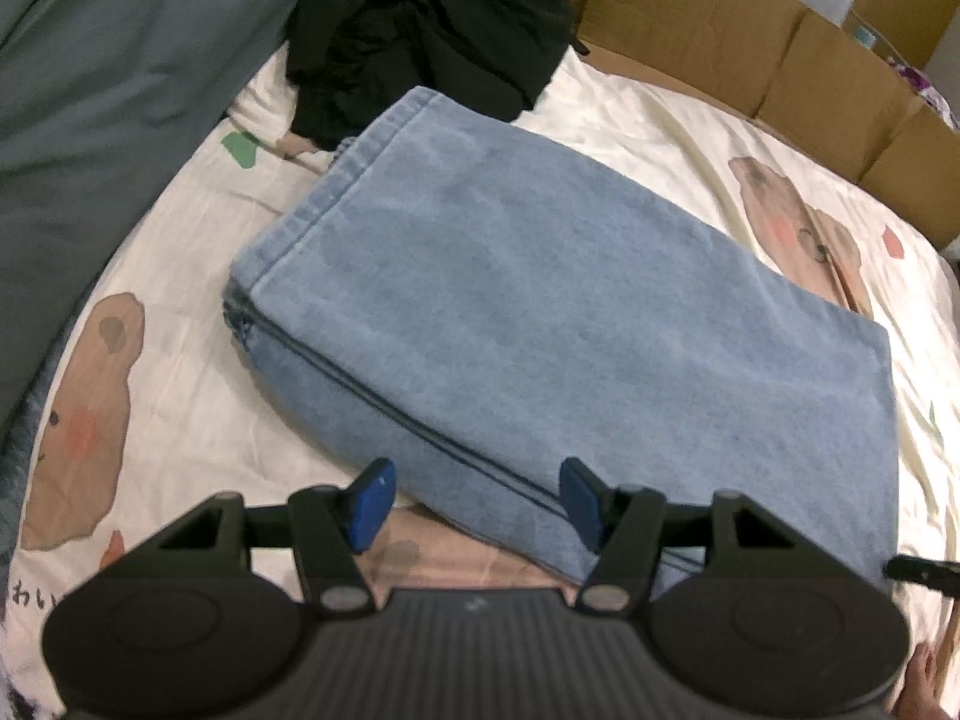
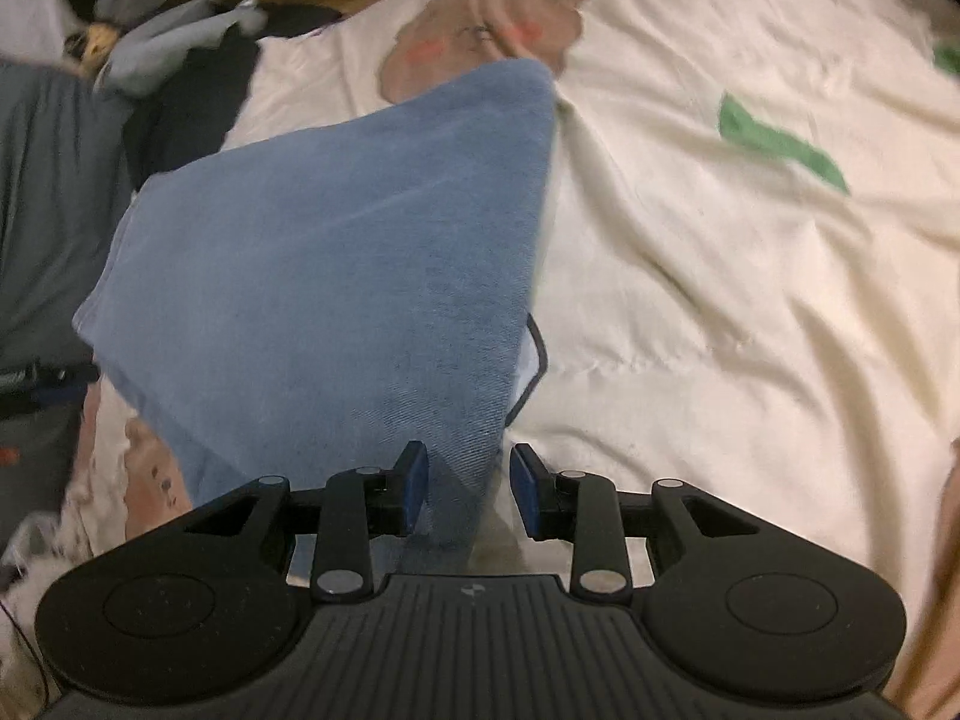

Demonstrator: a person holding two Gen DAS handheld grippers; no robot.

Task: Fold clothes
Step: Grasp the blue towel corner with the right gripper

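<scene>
Left tool [image 1: 474, 501] parted wide, gripping nothing, over near edge of folded jeans [image 1: 540, 300] on bed sheet [image 1: 660, 120]; black garment [image 1: 420, 42] beyond, cardboard [image 1: 750, 30] far right; right tool [image 2: 469, 489] partly parted, pads clear of denim corner between

Both your wrist cameras look steeply down, close to the bed [image 1: 660, 114]; both views share the folded jeans [image 1: 540, 300], near opposite corners.

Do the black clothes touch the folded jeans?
Touching: in the left wrist view the black clothes lie against the far corner of the jeans.
</scene>
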